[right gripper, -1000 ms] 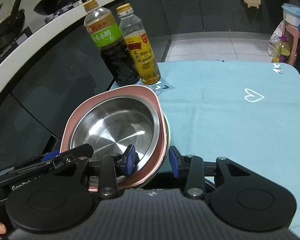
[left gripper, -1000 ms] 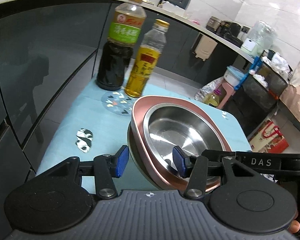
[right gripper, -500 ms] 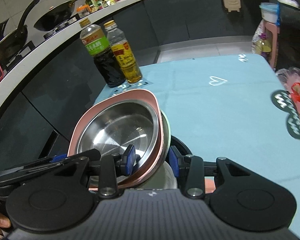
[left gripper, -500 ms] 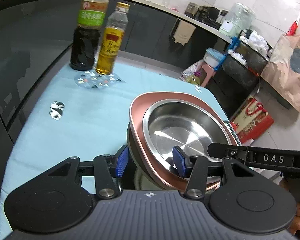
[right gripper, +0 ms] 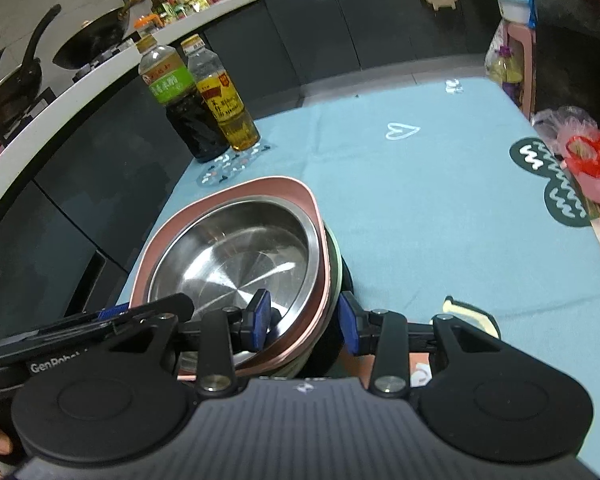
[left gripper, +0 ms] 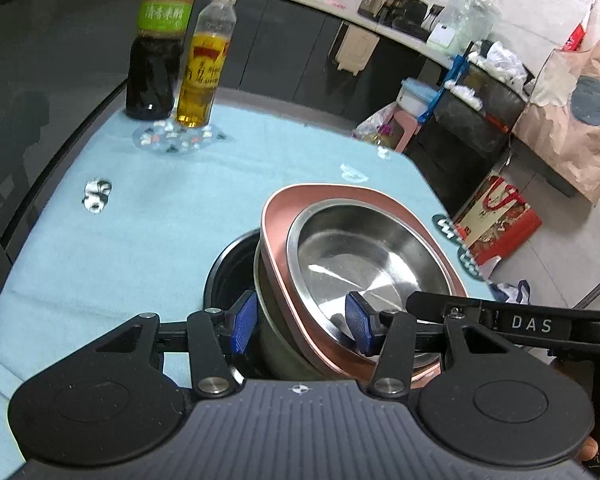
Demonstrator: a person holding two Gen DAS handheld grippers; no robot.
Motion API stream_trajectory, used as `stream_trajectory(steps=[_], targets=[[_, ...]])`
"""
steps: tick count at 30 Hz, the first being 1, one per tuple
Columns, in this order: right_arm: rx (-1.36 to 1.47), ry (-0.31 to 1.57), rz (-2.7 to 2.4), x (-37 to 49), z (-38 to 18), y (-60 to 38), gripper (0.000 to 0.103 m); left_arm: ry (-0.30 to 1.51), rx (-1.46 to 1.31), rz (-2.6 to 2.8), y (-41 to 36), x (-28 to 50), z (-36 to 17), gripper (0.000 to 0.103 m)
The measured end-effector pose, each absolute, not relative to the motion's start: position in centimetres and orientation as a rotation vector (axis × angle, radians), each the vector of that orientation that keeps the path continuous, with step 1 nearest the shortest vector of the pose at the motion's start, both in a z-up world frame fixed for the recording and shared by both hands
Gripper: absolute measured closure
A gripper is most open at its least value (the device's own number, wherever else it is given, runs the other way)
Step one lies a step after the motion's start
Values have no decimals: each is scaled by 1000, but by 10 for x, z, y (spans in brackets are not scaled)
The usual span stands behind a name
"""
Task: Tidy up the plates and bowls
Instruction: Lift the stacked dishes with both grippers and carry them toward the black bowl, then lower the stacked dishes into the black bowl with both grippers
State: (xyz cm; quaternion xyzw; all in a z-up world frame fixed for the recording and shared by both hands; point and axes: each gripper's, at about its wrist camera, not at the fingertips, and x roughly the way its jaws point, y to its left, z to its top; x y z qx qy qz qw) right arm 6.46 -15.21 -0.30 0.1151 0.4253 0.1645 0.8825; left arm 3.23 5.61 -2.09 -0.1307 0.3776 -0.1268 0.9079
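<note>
A steel bowl (left gripper: 364,256) (right gripper: 236,256) sits nested in a pink dish (left gripper: 276,216) (right gripper: 260,188), with a pale green bowl (left gripper: 276,340) stacked under them. My left gripper (left gripper: 300,324) grips the stack's near-left rim, one blue pad inside the steel bowl and one outside the green wall. On the opposite rim, my right gripper (right gripper: 304,322) holds the stack the same way. The stack hangs tilted just above a black bowl (left gripper: 224,268) (right gripper: 346,280) standing on the blue tablecloth (left gripper: 140,232). Each gripper's arm shows in the other's view.
A dark soy bottle (left gripper: 156,52) (right gripper: 180,112) and an amber oil bottle (left gripper: 204,68) (right gripper: 228,104) stand on a patterned coaster at the table's far corner. A dark wavy-patterned mat (right gripper: 552,184) and a red bag (right gripper: 592,156) lie at the right edge. A cream object (right gripper: 472,316) lies near the right gripper.
Both grippers have carried the stack away from the bottles toward the near side of the table. It now hangs over the black bowl, which has come into view beneath it.
</note>
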Motion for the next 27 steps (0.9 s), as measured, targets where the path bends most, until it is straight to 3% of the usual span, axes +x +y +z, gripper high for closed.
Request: stream_trajectory(steps=[19, 27], targets=[[263, 932, 355, 68, -18, -150, 69, 829, -288, -258, 63, 36, -38, 58], [334, 841, 338, 65, -11, -168, 50, 801, -327, -255, 76, 27, -31, 57]])
